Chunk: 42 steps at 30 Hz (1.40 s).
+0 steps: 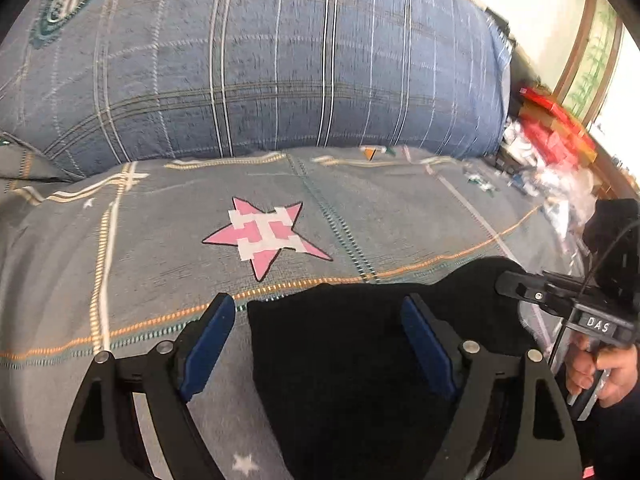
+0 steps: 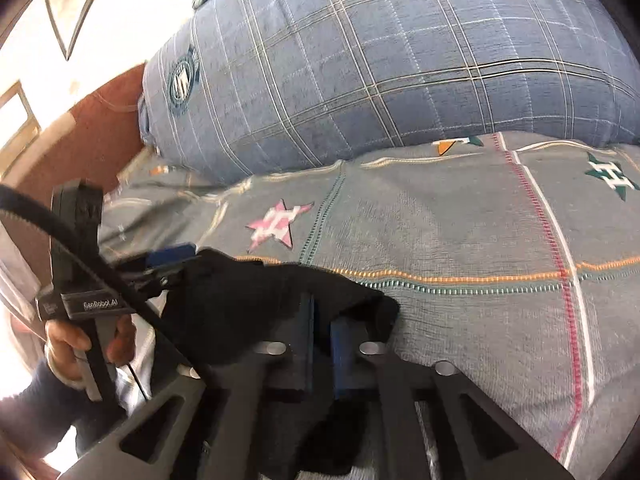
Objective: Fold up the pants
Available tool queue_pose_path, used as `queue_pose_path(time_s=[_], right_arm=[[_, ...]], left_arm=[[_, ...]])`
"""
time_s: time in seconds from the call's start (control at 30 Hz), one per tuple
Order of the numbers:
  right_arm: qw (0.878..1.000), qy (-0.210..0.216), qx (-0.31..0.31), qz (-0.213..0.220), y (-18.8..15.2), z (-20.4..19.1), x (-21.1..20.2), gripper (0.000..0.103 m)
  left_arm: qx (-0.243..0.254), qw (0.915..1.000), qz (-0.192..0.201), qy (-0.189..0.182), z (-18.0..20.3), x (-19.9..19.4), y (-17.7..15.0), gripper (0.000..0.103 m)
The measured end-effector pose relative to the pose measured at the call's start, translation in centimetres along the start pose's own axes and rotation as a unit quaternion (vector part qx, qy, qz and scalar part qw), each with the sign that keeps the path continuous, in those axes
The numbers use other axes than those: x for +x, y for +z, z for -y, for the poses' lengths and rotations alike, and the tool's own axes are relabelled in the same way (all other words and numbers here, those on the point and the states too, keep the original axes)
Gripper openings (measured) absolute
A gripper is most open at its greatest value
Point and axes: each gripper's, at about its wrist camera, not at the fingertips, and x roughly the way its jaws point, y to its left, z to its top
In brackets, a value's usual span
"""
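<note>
Black pants (image 1: pixel 340 368) lie bunched on the grey patterned bedsheet (image 1: pixel 120 280) at the near edge. My left gripper (image 1: pixel 318 300) stands open over them. Its right pad is above the cloth, its left pad is beside the cloth's left edge, and neither presses on it. In the right wrist view my right gripper (image 2: pixel 322 320) is shut on a fold of the pants (image 2: pixel 240 300), with dark cloth draped over its blue pads. The left gripper (image 2: pixel 176 266) shows there at the cloth's left end. The right gripper (image 1: pixel 506 286) reaches the cloth's right corner in the left wrist view.
A big blue plaid duvet roll (image 1: pixel 280 60) runs along the back of the bed. A pink star (image 1: pixel 264 236) is printed on the sheet just beyond the pants. Red packages and clutter (image 1: pixel 552 132) sit past the bed's right end. A person's hand (image 1: pixel 600 372) grips the right handle.
</note>
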Motion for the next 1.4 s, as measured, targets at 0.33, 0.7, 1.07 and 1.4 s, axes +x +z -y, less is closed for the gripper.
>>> queue_pose_path(time_s=[0.33, 0.7, 1.07, 1.4], right_arm=[[0.999, -0.038, -0.004, -0.019, -1.1, 0.9, 1.1, 0.003], [0.997, -0.06, -0.051, 0.023, -1.6, -1.8, -4.1, 0.015], [0.994, -0.015, -0.105, -0.009, -4.5, -7.1, -2.6, 0.035], [0.999, -0.005, -0.041, -0.01, -5.9, -3.4, -2.4, 0.035]], left_arm=[[-0.025, 0.9993, -0.015, 0.025, -1.0, 3.3, 0.8, 0.006], [-0.048, 0.9971, 0.032, 0.049, -1.3, -1.2, -0.4, 0.055], [-0.048, 0.9949, 0.047, 0.075, 0.5, -4.7, -2.5, 0.07], [-0.064, 0.9942, 0.043, 0.075, 1.1, -5.7, -5.1, 0.073]])
